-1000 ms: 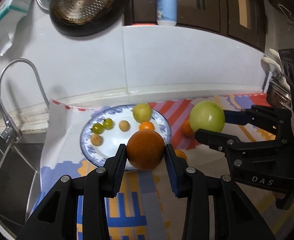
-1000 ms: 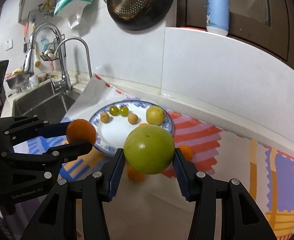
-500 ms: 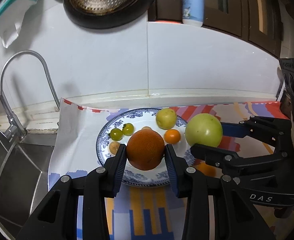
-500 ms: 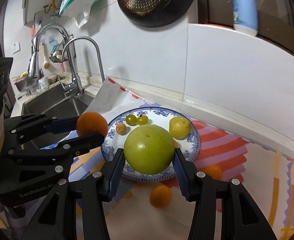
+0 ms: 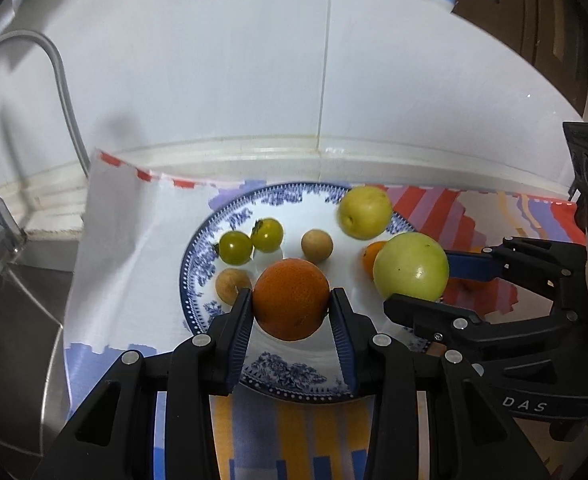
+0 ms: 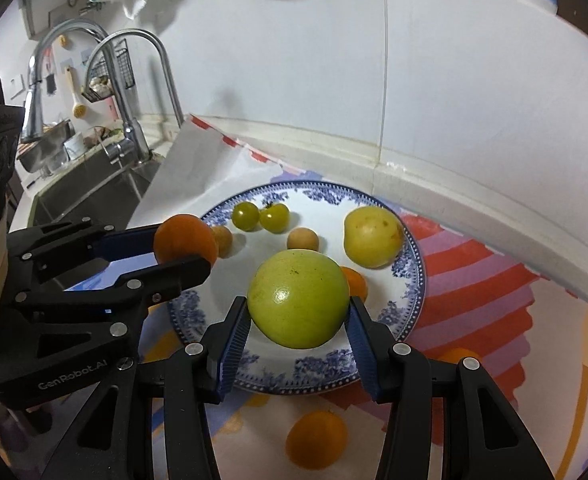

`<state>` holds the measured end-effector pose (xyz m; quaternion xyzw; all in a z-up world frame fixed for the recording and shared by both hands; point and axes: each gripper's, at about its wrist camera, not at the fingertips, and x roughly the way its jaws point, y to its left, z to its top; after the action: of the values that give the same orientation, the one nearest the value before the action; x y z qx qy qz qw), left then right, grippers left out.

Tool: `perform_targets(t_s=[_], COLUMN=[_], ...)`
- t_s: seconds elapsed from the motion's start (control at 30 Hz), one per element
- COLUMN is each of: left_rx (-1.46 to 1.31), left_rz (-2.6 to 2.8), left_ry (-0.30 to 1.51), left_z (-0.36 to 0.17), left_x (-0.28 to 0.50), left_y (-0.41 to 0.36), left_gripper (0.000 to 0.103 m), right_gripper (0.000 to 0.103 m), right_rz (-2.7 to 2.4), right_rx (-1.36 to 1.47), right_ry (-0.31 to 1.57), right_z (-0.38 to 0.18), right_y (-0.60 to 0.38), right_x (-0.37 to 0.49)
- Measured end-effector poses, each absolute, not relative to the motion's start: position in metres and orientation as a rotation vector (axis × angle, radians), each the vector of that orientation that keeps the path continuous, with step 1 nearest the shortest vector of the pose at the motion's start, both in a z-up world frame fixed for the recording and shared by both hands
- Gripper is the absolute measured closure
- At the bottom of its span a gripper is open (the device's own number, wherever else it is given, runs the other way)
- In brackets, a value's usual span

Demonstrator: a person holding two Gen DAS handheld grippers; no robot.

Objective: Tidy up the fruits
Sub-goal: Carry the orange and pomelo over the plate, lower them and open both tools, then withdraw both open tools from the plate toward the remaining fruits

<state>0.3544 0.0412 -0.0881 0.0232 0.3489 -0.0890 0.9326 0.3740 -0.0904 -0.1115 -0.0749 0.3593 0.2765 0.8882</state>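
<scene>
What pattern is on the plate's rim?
The plate has a white centre and a blue floral band with tiny dots round its rim, clearest in the right wrist view.

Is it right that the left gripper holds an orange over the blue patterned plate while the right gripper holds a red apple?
Not quite: the fruit in the right gripper is a green apple, not red, as the right wrist view shows. The left gripper does hold an orange over the blue patterned plate.
</scene>
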Motion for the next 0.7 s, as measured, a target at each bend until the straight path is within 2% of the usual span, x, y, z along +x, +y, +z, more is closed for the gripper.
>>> perform_targets(t_s=[0.5, 0.57, 0.7], left_rx=[0.058, 0.06, 0.065], left_rz=[-0.176, -0.169, -0.143], left_ry=[0.771, 0.754, 0.721], left_z=[-0.105, -0.101, -0.091], left_x=[0.365, 0.362, 0.354], left_y=[0.039, 0.04, 0.044], left_gripper=[0.064, 0.057, 0.054], right_gripper=[0.053, 0.053, 0.053], right_rz=[0.577, 0.577, 0.58], right_rx=[-0.168, -0.163, -0.155], right_ry=[0.789, 0.793, 0.81], right_z=[-0.122, -0.122, -0.123], right_y=[-0.086, -0.086, -0.086], right_x=[0.385, 0.385, 0.384])
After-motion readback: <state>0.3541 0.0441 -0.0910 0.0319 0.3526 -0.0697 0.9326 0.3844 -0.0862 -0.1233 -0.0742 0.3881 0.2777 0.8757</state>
